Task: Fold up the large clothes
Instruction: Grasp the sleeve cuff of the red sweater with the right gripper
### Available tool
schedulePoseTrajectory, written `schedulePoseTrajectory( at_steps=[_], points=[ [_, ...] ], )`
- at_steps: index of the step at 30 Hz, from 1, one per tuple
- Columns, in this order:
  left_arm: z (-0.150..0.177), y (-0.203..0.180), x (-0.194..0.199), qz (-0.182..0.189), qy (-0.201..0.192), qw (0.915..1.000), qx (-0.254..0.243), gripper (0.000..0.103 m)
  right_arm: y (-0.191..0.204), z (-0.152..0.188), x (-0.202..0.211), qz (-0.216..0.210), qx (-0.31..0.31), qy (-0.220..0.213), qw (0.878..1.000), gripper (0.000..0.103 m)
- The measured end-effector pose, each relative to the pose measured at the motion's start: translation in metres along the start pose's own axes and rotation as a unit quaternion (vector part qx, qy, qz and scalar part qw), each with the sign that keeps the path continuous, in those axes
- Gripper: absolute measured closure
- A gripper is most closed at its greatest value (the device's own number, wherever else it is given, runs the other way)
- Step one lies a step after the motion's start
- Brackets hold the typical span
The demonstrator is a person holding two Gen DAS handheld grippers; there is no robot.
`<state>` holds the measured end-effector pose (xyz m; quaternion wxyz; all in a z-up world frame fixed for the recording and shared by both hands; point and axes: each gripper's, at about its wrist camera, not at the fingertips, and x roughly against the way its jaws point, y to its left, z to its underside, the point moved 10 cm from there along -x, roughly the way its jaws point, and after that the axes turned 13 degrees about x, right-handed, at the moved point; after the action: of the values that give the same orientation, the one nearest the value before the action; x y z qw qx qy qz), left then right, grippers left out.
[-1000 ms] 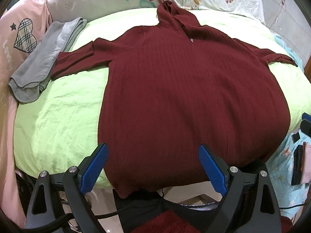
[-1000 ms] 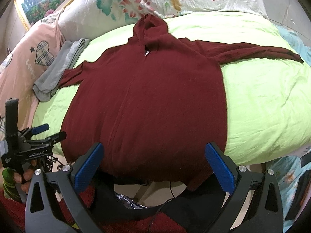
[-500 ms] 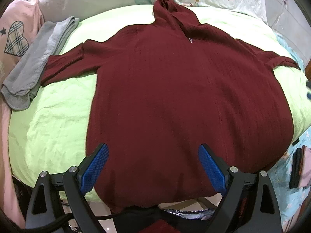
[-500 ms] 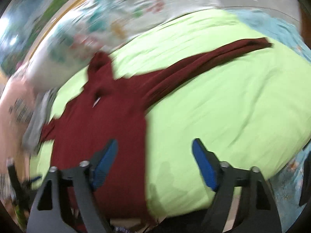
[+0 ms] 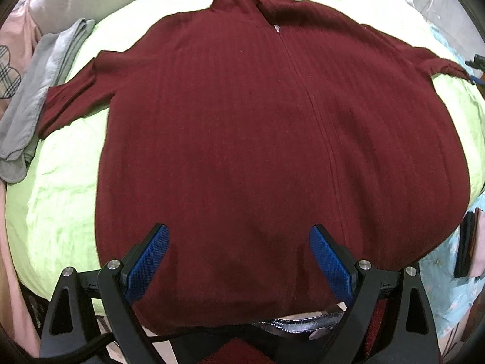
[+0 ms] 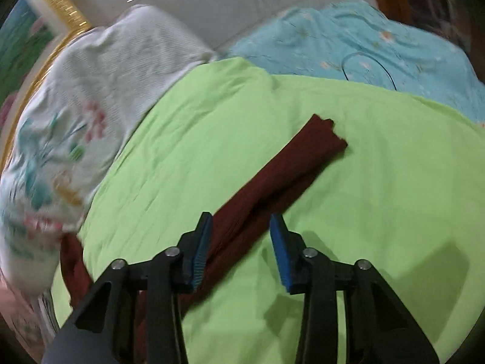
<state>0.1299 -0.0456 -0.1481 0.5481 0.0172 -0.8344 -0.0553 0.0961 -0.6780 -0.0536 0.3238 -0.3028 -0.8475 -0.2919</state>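
Note:
A dark red ribbed hooded sweater (image 5: pixel 257 127) lies spread flat, front up, on the lime green sheet (image 5: pixel 60 200), hood at the far end. My left gripper (image 5: pixel 239 242) is open and hovers over the sweater's lower hem area. In the right wrist view the sweater's right sleeve (image 6: pixel 291 166) stretches diagonally across the green sheet (image 6: pixel 379 182). My right gripper (image 6: pixel 239 227) is open, its fingers straddling the sleeve partway along it; I cannot tell if they touch it.
A folded grey garment (image 5: pixel 39 91) lies left of the sweater beside a pink heart-print cloth (image 5: pixel 12 60). A floral pillow (image 6: pixel 75 115) sits at the head. A light blue floral sheet (image 6: pixel 379 48) lies beyond the green one. Dark objects (image 5: pixel 465 242) lie at right.
My left gripper moved forward over the sweater's hem. My right gripper swung right from the sweater's body to the right sleeve and narrowed its opening.

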Motion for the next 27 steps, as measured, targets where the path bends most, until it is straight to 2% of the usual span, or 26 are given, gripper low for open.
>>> schedulePoseTrajectory(
  at_steps=[4,8,9,10,15,18,21,24,27],
  points=[
    [-0.006,-0.006,-0.012,0.004,0.019,0.9998,-0.003,0.009,-0.016,-0.017,-0.020,0.005,-0.023,-0.003,1.000,0.067],
    [-0.014,-0.013,-0.020,0.011,0.025,0.9996,-0.002,0.009,-0.032,-0.021,-0.039,0.019,-0.038,0.018,0.999,0.087],
    [-0.016,-0.014,-0.021,0.013,0.024,0.9996,-0.002,0.009,-0.033,-0.021,-0.041,0.028,-0.031,0.020,0.999,0.094],
    [-0.017,-0.015,-0.021,0.017,0.026,0.9995,-0.002,0.009,-0.033,-0.021,-0.041,0.032,-0.023,0.017,0.999,0.097],
    [-0.015,-0.012,-0.024,0.023,0.027,0.9994,0.002,0.009,-0.002,-0.021,-0.025,0.004,0.036,-0.016,0.999,0.099],
    [-0.010,-0.010,-0.023,0.029,0.028,0.9992,0.007,0.009,0.031,-0.017,-0.012,-0.044,0.053,-0.022,0.997,0.099],
    [-0.009,-0.004,-0.022,0.036,0.025,0.9988,0.020,0.009,0.082,-0.003,0.001,-0.098,0.082,-0.014,0.992,0.099],
    [-0.011,0.003,-0.021,0.043,0.015,0.9986,0.027,0.009,0.152,0.025,0.014,-0.161,0.120,-0.001,0.980,0.099],
    [-0.009,0.011,-0.017,0.053,0.013,0.9979,0.035,0.009,0.230,0.069,0.020,-0.228,0.153,0.028,0.961,0.099]
  ],
)
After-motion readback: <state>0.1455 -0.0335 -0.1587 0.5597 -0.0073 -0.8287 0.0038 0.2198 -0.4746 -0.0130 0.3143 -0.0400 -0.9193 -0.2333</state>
